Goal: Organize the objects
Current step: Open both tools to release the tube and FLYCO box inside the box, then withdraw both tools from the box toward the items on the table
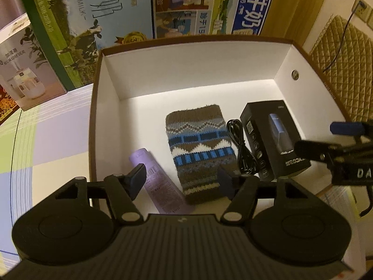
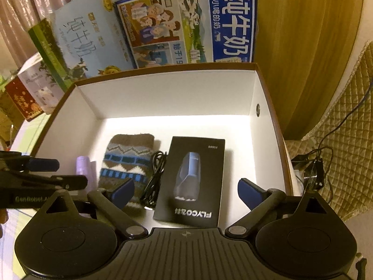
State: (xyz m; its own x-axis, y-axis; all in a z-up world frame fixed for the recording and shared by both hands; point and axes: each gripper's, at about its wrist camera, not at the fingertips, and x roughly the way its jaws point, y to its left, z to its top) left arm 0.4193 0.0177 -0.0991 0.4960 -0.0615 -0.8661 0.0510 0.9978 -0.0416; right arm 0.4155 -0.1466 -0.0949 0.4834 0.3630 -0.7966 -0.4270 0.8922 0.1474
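An open cardboard box (image 1: 109,93) with white inner walls and a brown rim fills the middle of both views. Its far half is bare floor, lit bright along the back wall; the near half holds four things in a row. From the left of the frame: a lilac tube (image 1: 160,184) lying aslant, a knitted patterned pouch (image 1: 200,149), a coiled black cable (image 1: 240,144) and a black boxed shaver (image 1: 272,140), which lies near the right wall with a strip of floor between.

The left gripper (image 1: 181,179) hangs over the near rim, jaws spread and empty, one fingertip above the tube, the other above the pouch's lower corner. The right gripper (image 2: 186,191) is likewise spread and holds nothing, straddling the shaver box in the lower centre of its view.

Milk cartons (image 2: 186,25) stand close behind the back wall.
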